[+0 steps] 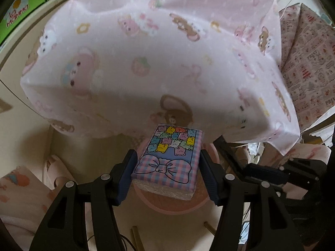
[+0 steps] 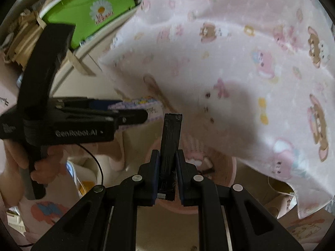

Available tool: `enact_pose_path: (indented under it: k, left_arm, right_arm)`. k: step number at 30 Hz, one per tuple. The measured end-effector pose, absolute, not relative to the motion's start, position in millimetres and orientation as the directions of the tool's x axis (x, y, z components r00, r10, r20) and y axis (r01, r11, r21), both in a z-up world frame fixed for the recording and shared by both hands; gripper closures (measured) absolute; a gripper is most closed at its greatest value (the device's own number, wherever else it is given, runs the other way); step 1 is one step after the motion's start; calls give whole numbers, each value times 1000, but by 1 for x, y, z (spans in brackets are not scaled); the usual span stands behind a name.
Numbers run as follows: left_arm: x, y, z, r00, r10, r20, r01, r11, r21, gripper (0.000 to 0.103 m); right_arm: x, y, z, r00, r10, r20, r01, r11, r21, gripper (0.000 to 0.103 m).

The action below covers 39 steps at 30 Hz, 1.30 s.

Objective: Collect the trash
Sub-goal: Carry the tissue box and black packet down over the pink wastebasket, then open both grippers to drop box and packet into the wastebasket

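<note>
My left gripper (image 1: 167,173) is shut on a tissue pack (image 1: 169,163) printed with coloured bears and a checked bow. It holds the pack above a round pink bin (image 1: 173,207), just below the table edge. My right gripper (image 2: 167,161) is shut on a black wrapper strip (image 2: 170,144) that stands upright between the pads, above the same pink bin (image 2: 219,190). In the right wrist view the left gripper (image 2: 134,113) is to the left, with the tissue pack (image 2: 140,104) in it. The right gripper's body (image 1: 272,173) shows at the right of the left wrist view.
A table covered in a pink bear-print cloth (image 1: 157,62) hangs over both grippers. A green box (image 2: 94,14) stands on a shelf at the back left. A patterned pink fabric (image 1: 309,62) lies to the right. Cables run across the floor.
</note>
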<state>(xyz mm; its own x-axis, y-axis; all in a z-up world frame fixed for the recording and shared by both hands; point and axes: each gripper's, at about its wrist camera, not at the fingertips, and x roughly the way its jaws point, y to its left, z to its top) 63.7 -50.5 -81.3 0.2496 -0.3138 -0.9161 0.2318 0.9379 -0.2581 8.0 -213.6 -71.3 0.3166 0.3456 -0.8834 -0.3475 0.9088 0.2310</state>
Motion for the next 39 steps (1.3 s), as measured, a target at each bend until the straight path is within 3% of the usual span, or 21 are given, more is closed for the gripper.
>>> enact_pose_path:
  k: [22,39]
  left_arm:
    - [72,-77,-162,78,-160,-984,193,971,-142,44]
    - [60,-90,-197,6,-103,-995,226,969,-99,44]
  right_arm:
    - [26,-202,-198,89,44,-995,-241,970,22,86]
    - [31,-208,-229,38,-23,-999,-214,976,-30,85]
